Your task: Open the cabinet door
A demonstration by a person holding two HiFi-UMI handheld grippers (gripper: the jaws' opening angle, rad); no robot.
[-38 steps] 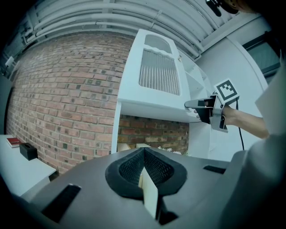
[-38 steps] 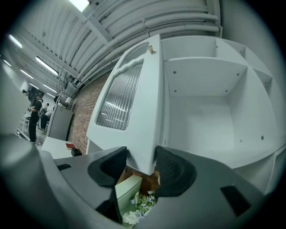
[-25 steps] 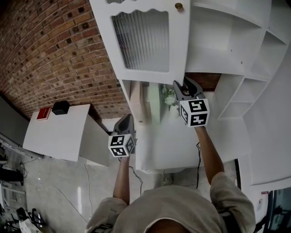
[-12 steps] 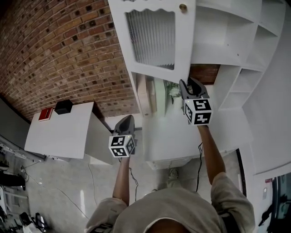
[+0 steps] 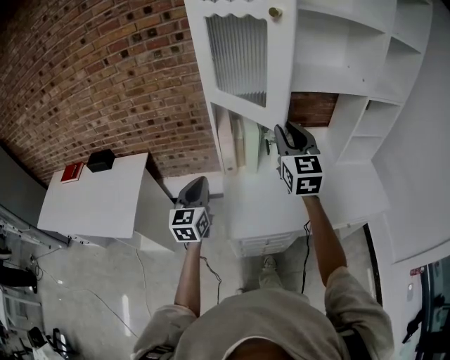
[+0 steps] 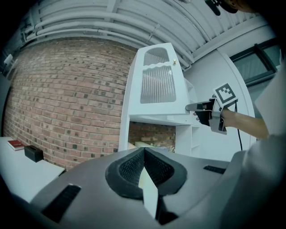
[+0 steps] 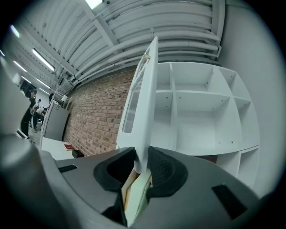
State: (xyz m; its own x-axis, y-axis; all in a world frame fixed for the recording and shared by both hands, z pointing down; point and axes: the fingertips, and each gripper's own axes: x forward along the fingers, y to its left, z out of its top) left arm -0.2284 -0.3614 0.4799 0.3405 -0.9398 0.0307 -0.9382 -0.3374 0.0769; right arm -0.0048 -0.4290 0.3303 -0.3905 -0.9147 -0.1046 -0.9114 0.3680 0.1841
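Observation:
The white cabinet door [image 5: 246, 60], with a ribbed glass pane and a brass knob [image 5: 275, 12], stands swung out from the cabinet. In the right gripper view it is almost edge-on [image 7: 142, 103]. My right gripper [image 5: 285, 130] is at the door's lower free corner. Its jaws have just been closing, and the door's edge sits pinched between the pads [image 7: 142, 167]. The left gripper view also shows this grip [image 6: 196, 107]. My left gripper [image 5: 196, 181] hangs lower left, away from the cabinet, with its pads [image 6: 144, 154] together on nothing.
Bare white shelves [image 5: 337, 49] lie exposed behind the door. Books and a small plant [image 5: 235, 144] stand in the compartment below. The cabinet's white counter [image 5: 330, 197] juts toward me. A white table [image 5: 98, 204] with a red book and black box is left, against the brick wall [image 5: 105, 77].
The door has swung further out and looks narrower, more edge-on. My right gripper has stayed at its lower corner and moved with it. The left gripper has shifted along too, still free.

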